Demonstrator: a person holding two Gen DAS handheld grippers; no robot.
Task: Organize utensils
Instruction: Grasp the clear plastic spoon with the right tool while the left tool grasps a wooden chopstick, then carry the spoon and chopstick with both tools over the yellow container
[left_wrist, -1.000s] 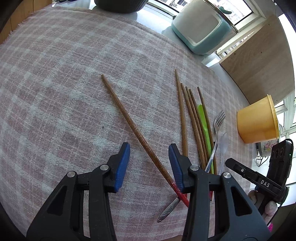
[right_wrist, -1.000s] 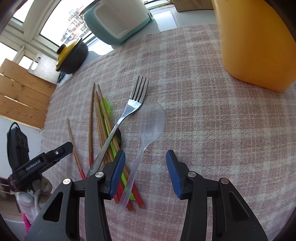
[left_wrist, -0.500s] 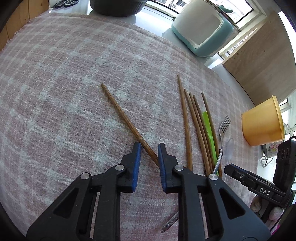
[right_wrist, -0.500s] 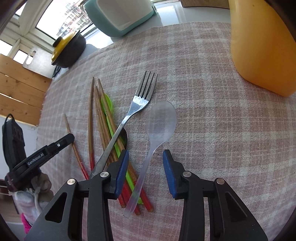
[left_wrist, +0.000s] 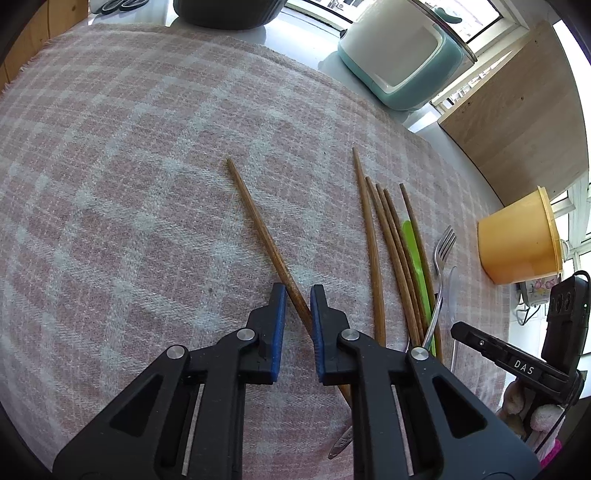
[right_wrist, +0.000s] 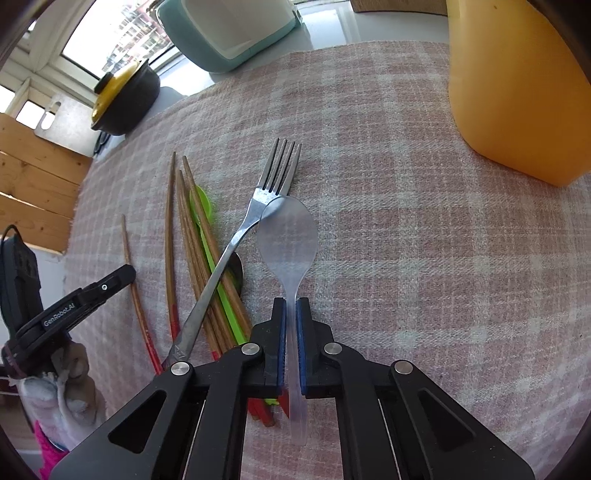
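My left gripper (left_wrist: 297, 291) is shut on a lone wooden chopstick (left_wrist: 258, 225) that lies slanted on the pink plaid cloth (left_wrist: 129, 166). Right of it lie several more chopsticks (left_wrist: 388, 236), a green plastic utensil (left_wrist: 413, 251), a metal fork (left_wrist: 441, 254) and a clear plastic spoon. My right gripper (right_wrist: 290, 306) is shut on the handle of the clear plastic spoon (right_wrist: 288, 236); its bowl overlaps the fork's neck (right_wrist: 258, 210). The chopstick pile (right_wrist: 195, 236) and green utensil (right_wrist: 207, 229) lie left of it.
An orange plastic tub (right_wrist: 509, 85) stands at the right, also seen in the left wrist view (left_wrist: 517, 240). A teal container (left_wrist: 402, 62) and a dark pot with a yellow lid (right_wrist: 125, 96) stand beyond the cloth. A wooden board (left_wrist: 517, 110) stands at the back right.
Both grippers were open a second ago. The left one moved forward and closed on the lone chopstick. The right one closed on the clear spoon's handle, and the spoon shifted toward the fork.
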